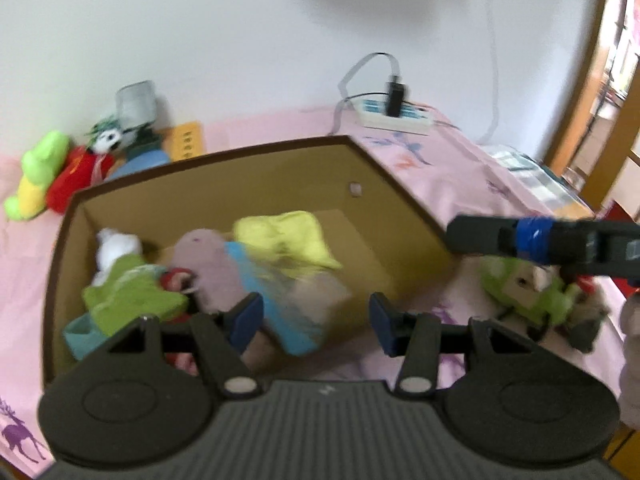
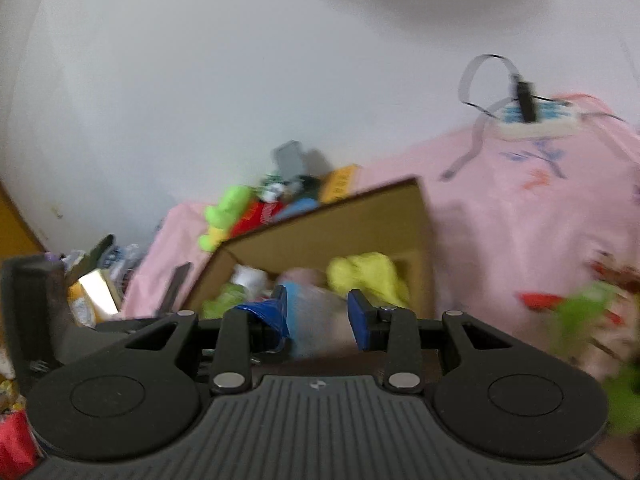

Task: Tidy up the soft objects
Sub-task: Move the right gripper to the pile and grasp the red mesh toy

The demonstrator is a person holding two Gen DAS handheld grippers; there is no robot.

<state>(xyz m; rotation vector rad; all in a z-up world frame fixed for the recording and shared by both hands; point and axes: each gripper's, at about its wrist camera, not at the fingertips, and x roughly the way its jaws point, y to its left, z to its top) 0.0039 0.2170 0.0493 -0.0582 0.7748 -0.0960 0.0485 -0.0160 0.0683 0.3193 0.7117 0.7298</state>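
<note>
An open cardboard box [image 1: 256, 150] stands on the pink sheet. It holds a yellow plush [image 1: 288, 236], a pinkish-grey plush [image 1: 212, 264], a green and white toy [image 1: 132, 292] and a blurred blue and tan plush [image 1: 280, 300]. My left gripper [image 1: 316, 320] hovers over the box's near edge with its fingers well apart; the blue and tan plush lies beyond them, untouched. A green plush [image 1: 520, 288] lies on the sheet right of the box, under my right gripper [image 1: 456, 236]. In the right wrist view, the right gripper [image 2: 318, 312] faces the box [image 2: 320, 216], fingers apart and nothing between them.
A white power strip [image 1: 396, 116] with a black plug sits by the wall at the back. Back left lie a green and yellow plush [image 1: 40, 172], a red toy [image 1: 76, 176] and a grey cup [image 1: 136, 104]. A grey plush [image 1: 632, 360] shows at the right edge.
</note>
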